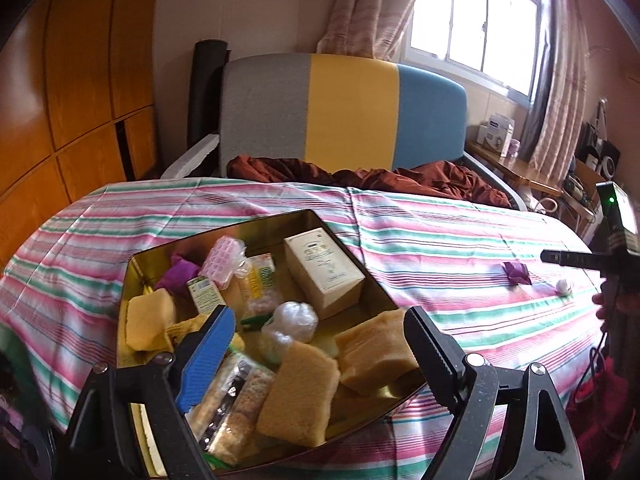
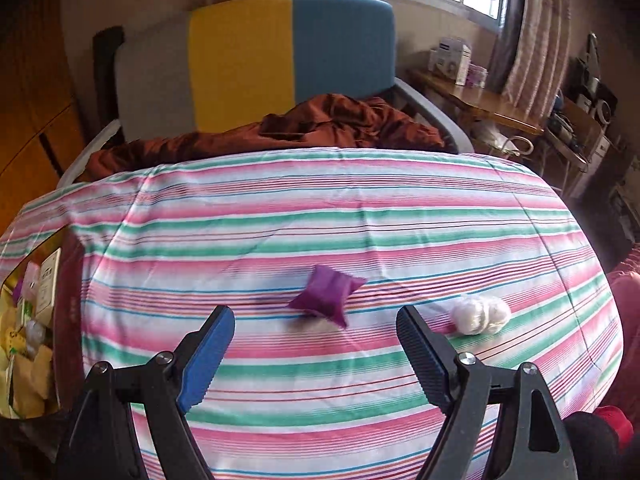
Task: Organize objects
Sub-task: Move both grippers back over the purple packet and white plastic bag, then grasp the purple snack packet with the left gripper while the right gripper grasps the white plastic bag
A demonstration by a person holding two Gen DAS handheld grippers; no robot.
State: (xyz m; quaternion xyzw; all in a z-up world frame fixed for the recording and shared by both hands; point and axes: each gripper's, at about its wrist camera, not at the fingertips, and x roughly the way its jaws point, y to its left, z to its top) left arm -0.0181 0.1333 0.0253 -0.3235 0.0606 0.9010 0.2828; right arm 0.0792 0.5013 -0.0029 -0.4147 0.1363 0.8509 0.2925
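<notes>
Right gripper [image 2: 316, 330] jaws wide, nothing held, w/ the purple pouch [image 2: 328, 294] on the striped bedsheet [image 2: 360, 216] just ahead, white wad [image 2: 482, 314] near it to the right. Left gripper [image 1: 320, 332] jaws wide too, empty, over the crowded gold tin [image 1: 138, 258]. Risk: soft sheet bunches under a fingertip & pouch skids away. Plenty of open bed around the pouch; bed edge falls off beyond the wad, tin well apart at left.
</notes>
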